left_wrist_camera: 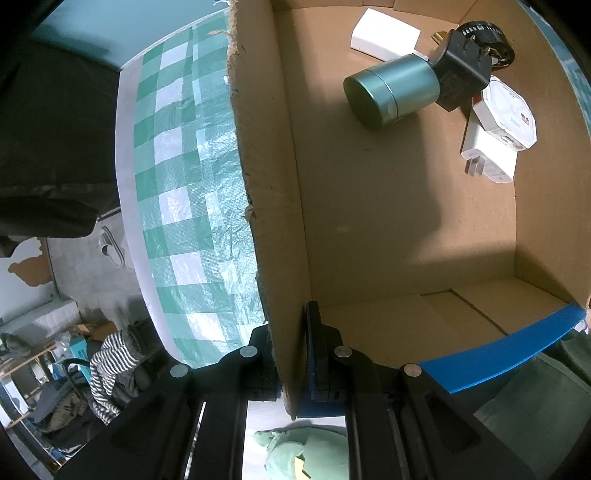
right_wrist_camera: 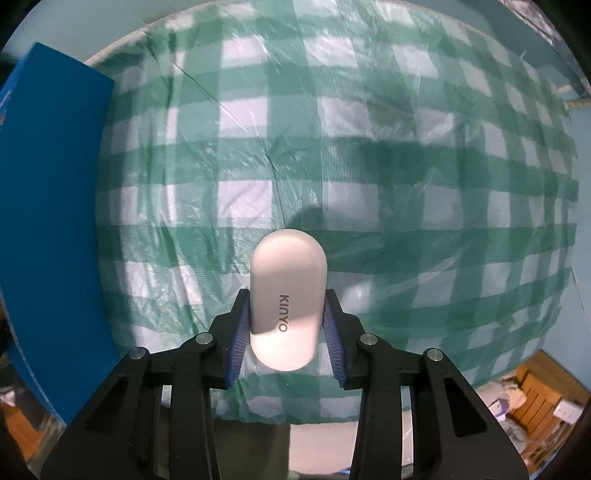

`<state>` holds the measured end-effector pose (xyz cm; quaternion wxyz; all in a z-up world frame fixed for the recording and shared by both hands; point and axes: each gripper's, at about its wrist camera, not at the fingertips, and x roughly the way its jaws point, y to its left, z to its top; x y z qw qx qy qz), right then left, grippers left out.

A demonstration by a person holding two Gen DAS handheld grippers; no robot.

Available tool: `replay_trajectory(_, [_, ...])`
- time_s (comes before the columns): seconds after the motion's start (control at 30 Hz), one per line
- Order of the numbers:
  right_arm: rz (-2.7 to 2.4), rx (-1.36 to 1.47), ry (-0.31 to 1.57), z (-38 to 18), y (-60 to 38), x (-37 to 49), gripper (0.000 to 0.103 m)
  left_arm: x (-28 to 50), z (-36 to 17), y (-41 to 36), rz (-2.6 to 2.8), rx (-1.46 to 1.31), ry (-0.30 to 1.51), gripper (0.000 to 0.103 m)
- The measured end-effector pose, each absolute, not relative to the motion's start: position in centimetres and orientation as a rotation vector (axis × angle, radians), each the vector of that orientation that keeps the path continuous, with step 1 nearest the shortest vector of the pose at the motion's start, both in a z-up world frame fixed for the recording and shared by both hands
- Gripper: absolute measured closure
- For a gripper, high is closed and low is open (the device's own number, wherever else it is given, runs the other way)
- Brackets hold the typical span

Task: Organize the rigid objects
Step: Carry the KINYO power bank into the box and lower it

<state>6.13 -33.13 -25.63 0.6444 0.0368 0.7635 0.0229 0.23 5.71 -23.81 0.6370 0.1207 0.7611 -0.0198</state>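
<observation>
Left wrist view: the left gripper is clamped on the near wall of the cardboard box, steadying it. Already inside lie a green tin, a black plug adapter, a white charger and a white box, so much of the sorting looks done.

Right wrist view: the right gripper has its pads against a white oval KINYO device over the checked tabletop, beside the box's blue side. No other loose items show there; this piece appears still to need boxing.

Matt corrugated cardboard box, brushed-metal green canister, smooth white plastic case, crinkled glossy plastic tablecloth.
</observation>
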Motion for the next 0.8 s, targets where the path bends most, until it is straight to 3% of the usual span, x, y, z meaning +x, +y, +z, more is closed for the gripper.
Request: replay_trajectory(0.8, [0.334,-0.044,1.526,-12.6,-22.8,11.3,0.066,0.4,-23.9,5.4,-0.048,0.283,1.734,0.094])
